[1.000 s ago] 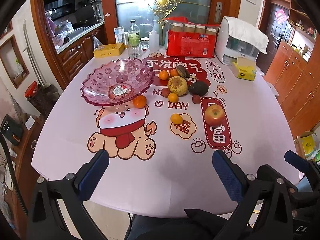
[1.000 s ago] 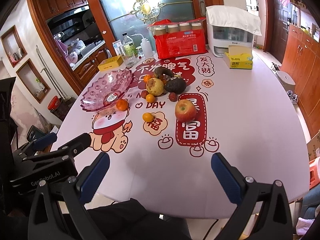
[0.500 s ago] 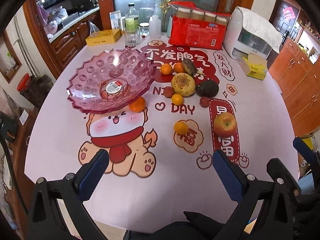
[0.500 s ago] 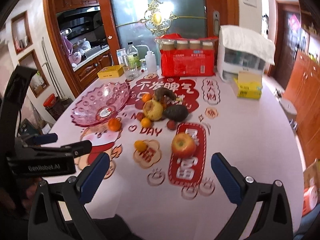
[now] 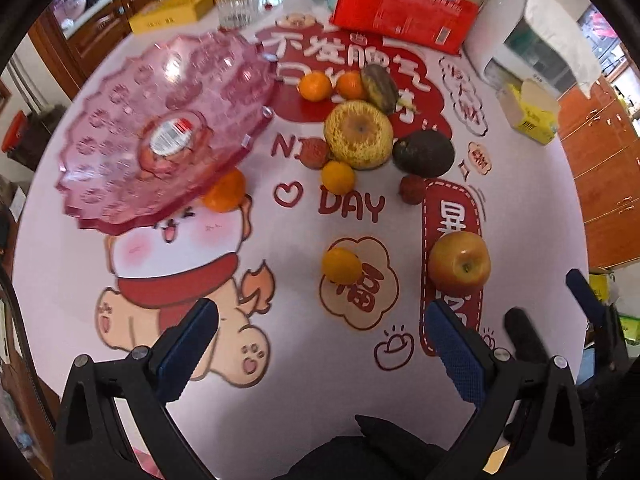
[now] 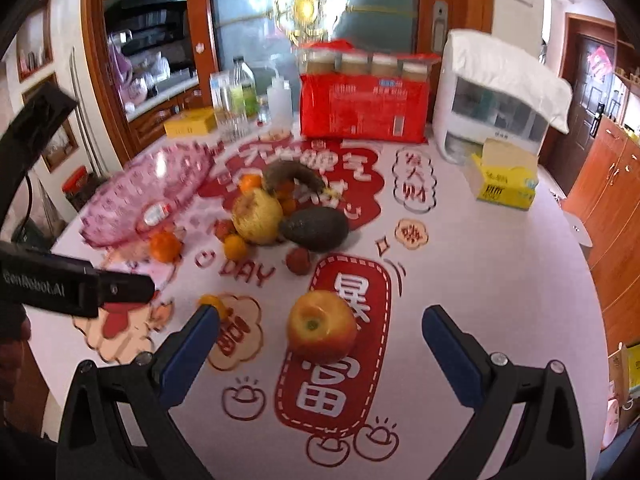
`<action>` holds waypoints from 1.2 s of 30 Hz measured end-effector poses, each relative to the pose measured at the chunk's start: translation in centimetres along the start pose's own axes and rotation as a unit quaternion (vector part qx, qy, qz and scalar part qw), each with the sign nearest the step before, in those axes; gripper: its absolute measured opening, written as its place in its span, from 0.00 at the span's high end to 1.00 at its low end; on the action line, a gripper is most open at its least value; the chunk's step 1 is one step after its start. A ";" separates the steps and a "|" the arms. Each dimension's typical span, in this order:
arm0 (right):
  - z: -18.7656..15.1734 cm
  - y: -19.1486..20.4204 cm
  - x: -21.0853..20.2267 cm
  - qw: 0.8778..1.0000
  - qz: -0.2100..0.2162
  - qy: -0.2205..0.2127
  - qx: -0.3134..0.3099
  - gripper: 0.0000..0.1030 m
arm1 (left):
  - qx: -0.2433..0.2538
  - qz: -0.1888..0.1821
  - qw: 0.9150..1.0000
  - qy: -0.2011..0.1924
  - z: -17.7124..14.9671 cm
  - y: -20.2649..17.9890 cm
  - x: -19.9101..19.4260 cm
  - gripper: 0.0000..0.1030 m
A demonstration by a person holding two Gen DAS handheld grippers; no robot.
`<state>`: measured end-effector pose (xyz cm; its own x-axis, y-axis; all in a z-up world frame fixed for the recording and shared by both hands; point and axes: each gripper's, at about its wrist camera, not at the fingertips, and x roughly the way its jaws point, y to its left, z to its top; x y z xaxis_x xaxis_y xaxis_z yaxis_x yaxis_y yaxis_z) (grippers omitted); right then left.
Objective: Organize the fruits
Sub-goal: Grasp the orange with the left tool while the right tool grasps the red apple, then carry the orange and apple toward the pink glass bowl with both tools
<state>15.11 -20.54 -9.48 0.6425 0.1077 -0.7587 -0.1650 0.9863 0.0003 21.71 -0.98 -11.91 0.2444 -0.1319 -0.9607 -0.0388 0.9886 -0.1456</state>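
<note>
On table: apple (image 6: 322, 326) btwn right gripper (image 6: 320, 344) fingers | both grippers spread, left gripper (image 5: 320, 344) empty

Red pack (image 6: 362, 108): standing at table's far edge, jars showing on top
White appliance (image 6: 494, 100): sitting right of pack, cloth draped over it
Tissue box (image 6: 505, 178): lying just in front of appliance
Bottles (image 6: 240, 96): standing left of pack
Yellow box (image 5: 172, 12): lying far left

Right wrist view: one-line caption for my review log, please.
Open right tongs hover over the apple; remaining fruit sits beside the pink bowl.
</note>
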 end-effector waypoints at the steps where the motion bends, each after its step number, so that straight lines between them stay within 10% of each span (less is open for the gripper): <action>1: -0.1 -0.1 0.6 1.000 0.000 0.006 -0.002 0.01 | 0.000 0.001 1.000 0.007 0.3 -0.2 0.8 0.03; 26: -2.6 0.0 10.0 0.996 0.004 0.068 -0.059 0.10 | -0.029 -0.010 0.995 0.097 2.7 -1.3 11.6 0.50; 36: -2.9 0.2 11.5 0.995 0.019 0.084 -0.058 0.35 | -0.028 -0.011 0.995 0.092 3.2 -1.2 11.5 0.67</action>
<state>20.26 -19.45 -20.07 0.5011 0.1114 -0.8582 -0.2779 0.9599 -0.0377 27.63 -3.43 -21.99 0.0648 -0.1696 -0.9834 -0.0897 0.9805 -0.1750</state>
